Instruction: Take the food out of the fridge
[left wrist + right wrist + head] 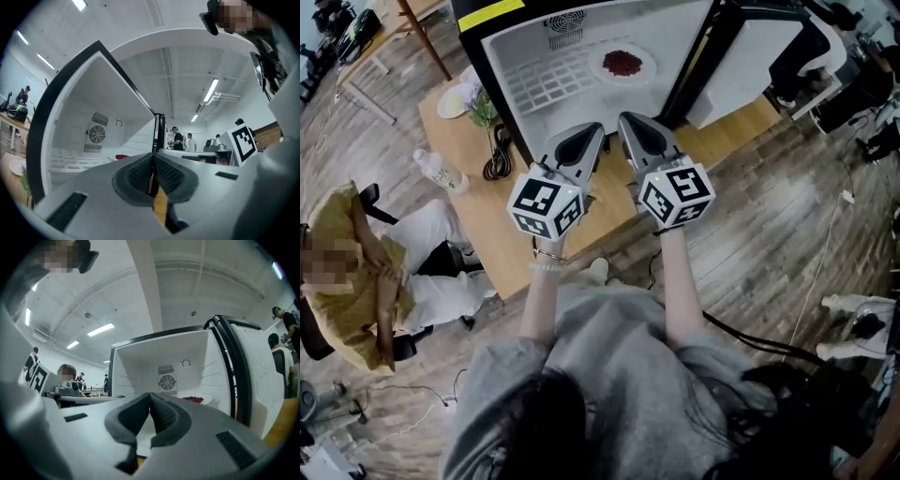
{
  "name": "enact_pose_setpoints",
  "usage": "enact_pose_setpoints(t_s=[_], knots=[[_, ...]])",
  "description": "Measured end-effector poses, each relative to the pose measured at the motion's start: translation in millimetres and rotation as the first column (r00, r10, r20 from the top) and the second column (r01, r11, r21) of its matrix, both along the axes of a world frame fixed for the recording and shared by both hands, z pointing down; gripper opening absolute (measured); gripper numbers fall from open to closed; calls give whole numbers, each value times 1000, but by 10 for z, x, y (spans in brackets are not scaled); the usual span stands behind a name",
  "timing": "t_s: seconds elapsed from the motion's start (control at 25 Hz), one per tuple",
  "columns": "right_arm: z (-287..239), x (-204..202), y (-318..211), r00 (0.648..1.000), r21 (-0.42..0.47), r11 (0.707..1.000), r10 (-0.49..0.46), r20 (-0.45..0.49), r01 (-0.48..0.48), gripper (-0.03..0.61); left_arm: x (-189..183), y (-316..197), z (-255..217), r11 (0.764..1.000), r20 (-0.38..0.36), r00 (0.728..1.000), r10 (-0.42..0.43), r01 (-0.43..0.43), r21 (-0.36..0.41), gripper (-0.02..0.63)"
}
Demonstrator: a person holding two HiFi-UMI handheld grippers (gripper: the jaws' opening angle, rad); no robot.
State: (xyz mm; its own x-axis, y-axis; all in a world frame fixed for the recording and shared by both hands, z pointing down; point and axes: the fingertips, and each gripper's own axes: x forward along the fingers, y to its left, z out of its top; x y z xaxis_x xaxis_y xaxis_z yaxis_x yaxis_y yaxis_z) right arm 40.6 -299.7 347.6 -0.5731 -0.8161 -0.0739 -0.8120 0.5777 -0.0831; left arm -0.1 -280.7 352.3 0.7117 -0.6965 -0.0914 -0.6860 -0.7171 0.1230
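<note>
The fridge (511, 89) stands open on a wooden table, its white inside facing me. On its shelf lies a white plate of red food (622, 64), also visible as a plate of red food (122, 156) at mid-left in the left gripper view and as a plate of red food (193, 399) at right in the right gripper view. My left gripper (591, 133) and right gripper (630, 122) hover side by side just in front of the fridge opening, short of the plate. The left gripper (153, 157) and right gripper (150, 395) both have their pads pressed together with nothing between them.
The fridge door (741, 56) hangs open to the right. On the wooden table (487, 225) at left are a water bottle (441, 172), a black cable (498, 159), a small plate (455, 101) and a plant (483, 111). A seated person in yellow (347, 272) is at far left.
</note>
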Motion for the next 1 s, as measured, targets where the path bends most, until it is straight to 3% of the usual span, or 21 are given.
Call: enact_pose_setpoints(t_s=[0.48, 0.6, 0.84, 1.0], knots=[[240, 304, -360, 962, -196, 980, 24, 271, 31, 11, 55, -268, 149, 998, 8, 1000, -15, 16, -56, 8], [307, 460, -496, 935, -248, 968, 66, 349, 25, 84, 118, -351, 185, 997, 8, 1000, -22, 22, -71, 8], [400, 644, -732, 850, -331, 939, 102, 516, 89, 94, 235, -508, 223, 995, 7, 999, -52, 52, -89, 8], [460, 696, -884, 812, -371, 922, 131, 569, 112, 108, 271, -609, 238, 993, 9, 997, -75, 75, -89, 8]])
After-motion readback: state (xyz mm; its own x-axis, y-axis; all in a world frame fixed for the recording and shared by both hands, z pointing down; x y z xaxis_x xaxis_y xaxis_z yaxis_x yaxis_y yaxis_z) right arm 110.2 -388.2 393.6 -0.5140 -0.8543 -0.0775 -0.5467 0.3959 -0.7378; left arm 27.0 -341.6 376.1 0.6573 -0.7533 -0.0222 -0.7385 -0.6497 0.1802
